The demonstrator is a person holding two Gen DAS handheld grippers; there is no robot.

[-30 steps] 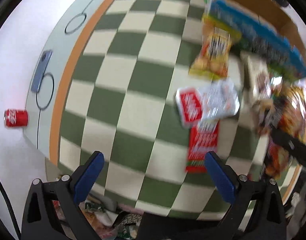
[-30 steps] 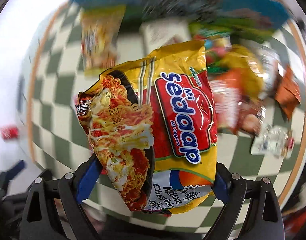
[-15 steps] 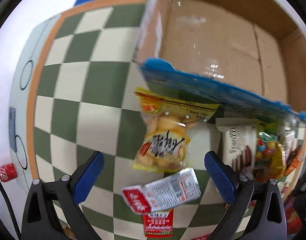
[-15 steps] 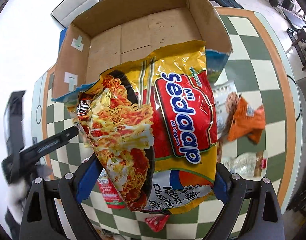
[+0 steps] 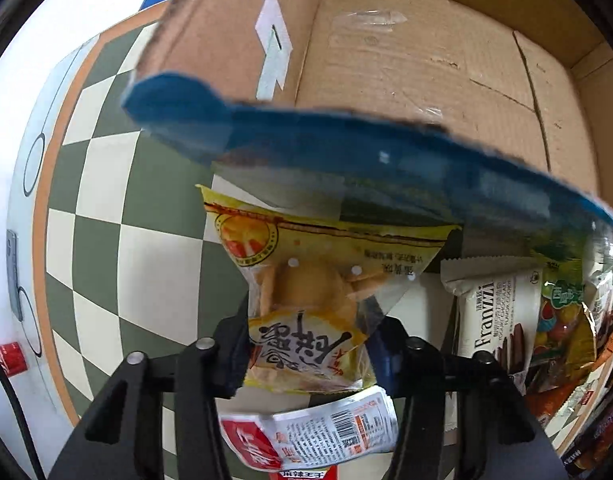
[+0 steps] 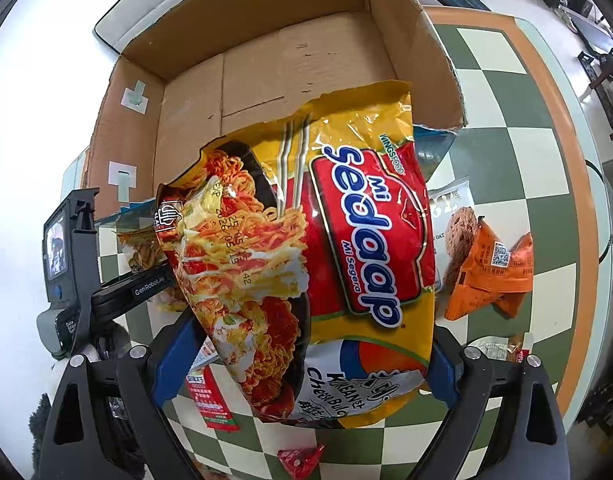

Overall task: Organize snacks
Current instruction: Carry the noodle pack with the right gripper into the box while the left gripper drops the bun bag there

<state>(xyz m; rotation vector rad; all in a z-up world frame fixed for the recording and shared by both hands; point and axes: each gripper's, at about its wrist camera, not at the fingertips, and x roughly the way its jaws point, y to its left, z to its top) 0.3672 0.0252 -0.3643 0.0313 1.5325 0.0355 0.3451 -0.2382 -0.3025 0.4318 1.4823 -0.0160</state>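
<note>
My left gripper is shut on a yellow snack bag and holds it just before the blue front flap of an open cardboard box. My right gripper is shut on a yellow and red Mi Sedaap noodle packet, held above the checkered table in front of the same box. The box looks empty inside. The left gripper also shows at the left of the right wrist view.
Loose snacks lie on the checkered table: a silver and red packet, a white Franzzi packet, an orange packet, a red sachet. A red can stands beyond the table's left edge.
My left gripper moved forward and closed on the yellow snack bag, which now sits between its fingers. My right gripper kept hold of the noodle packet and drew nearer the box.
</note>
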